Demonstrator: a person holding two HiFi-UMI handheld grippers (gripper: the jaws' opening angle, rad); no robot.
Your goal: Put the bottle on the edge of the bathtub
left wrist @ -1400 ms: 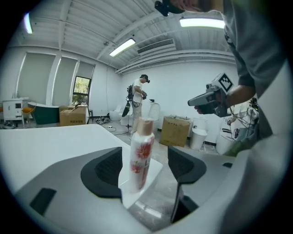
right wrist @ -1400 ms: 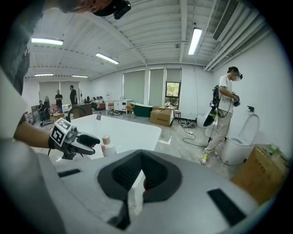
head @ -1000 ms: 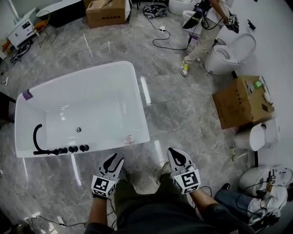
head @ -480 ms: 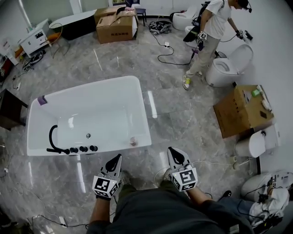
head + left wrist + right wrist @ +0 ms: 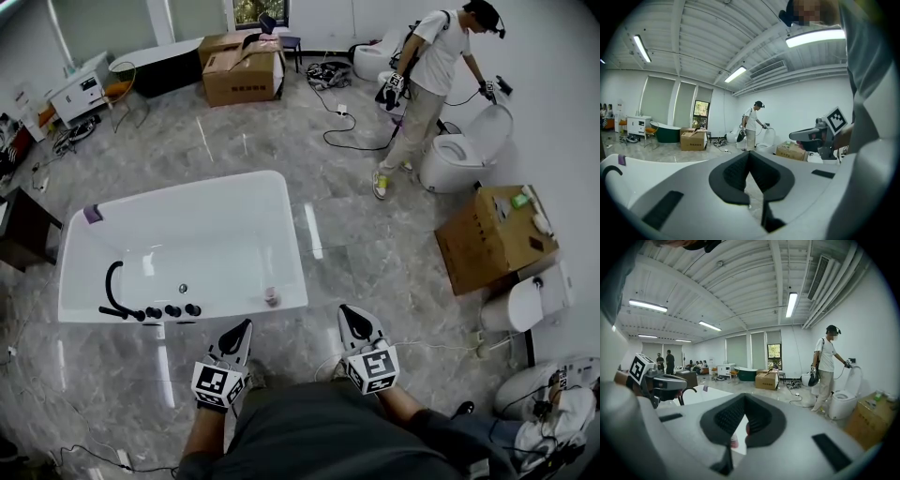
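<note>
Grey marble floor (image 5: 375, 234) surrounds a white tub (image 5: 281, 202) with a black faucet (image 5: 111, 286) at its left end. The bottle (image 5: 271, 297) stands upright on the tub's near rim, towards the right corner. Left gripper (image 5: 245, 325) and right gripper (image 5: 346, 310) are held low at the person's waist, pointing forward, both with jaws together on nothing.
</note>
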